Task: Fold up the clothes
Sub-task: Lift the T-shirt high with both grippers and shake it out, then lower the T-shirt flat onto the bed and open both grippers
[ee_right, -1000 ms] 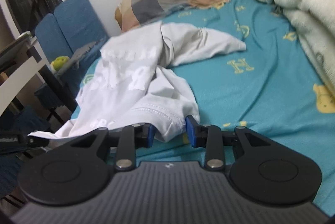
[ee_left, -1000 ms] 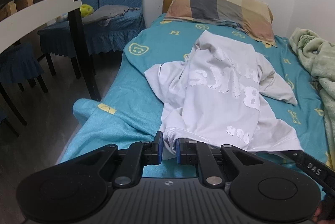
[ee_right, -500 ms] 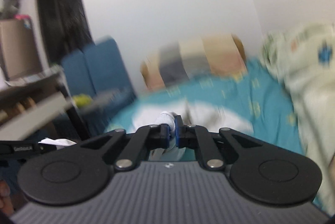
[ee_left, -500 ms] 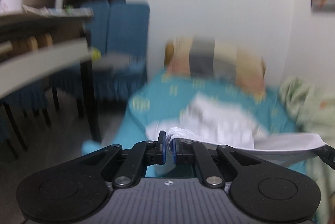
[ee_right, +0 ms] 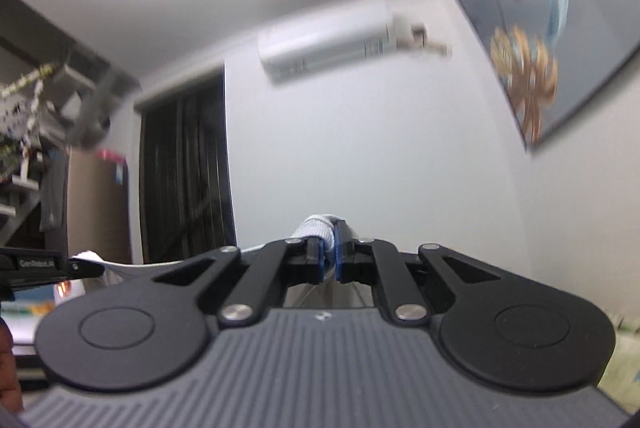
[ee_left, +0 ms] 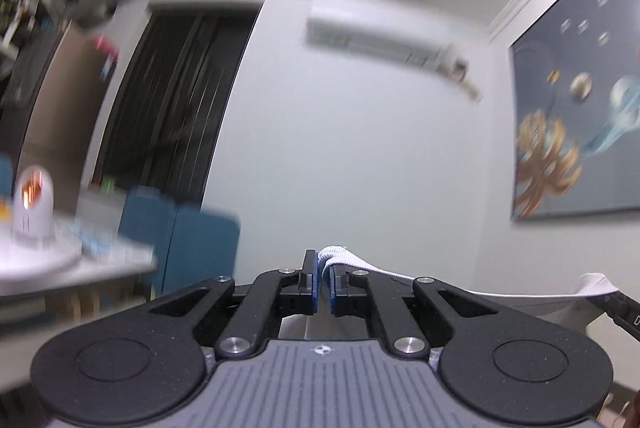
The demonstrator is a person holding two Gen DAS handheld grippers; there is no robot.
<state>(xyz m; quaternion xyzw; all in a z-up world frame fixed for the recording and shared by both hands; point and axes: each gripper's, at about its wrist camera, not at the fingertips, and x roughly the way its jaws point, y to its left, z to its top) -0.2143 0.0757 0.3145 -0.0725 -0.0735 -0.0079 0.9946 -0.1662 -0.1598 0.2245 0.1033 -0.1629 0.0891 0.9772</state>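
Up near the ceiling line, both cameras tilted at wall and air conditioner [ee_left: 384, 40], no bed anywhere in view. Left claw [ee_left: 322, 282] pinched on a ribbed white hem of the shirt [ee_left: 340, 256], blue pads nearly together with cloth bunched between and poking above the tips. Right claw [ee_right: 328, 258] likewise clamped on a bunched white fold of the same shirt [ee_right: 316, 226]. Hem strung taut between the two: seen from the left view running off to the right, where the other claw's tip bites a corner; seen from the right view as a pale band leading left to the other claw. Rest of the shirt hanging below, out of sight. Judged as a lift-and-shake, meant to straighten the cloth before laying it down for folding. Risks from here: thin bites on a stretchy hem, so a sharp snap or too wide a spread could pull the cloth out of one claw and drop that side into a heap. Uneven height between the claws would let the body twist and land skewed. Sleeves may fold under unseen. Motion blur hints at speed, and with nothing visible below, a blind lowering could miss the bed edge or catch the table [ee_left: 60, 264] and chair [ee_left: 180, 244] at left.
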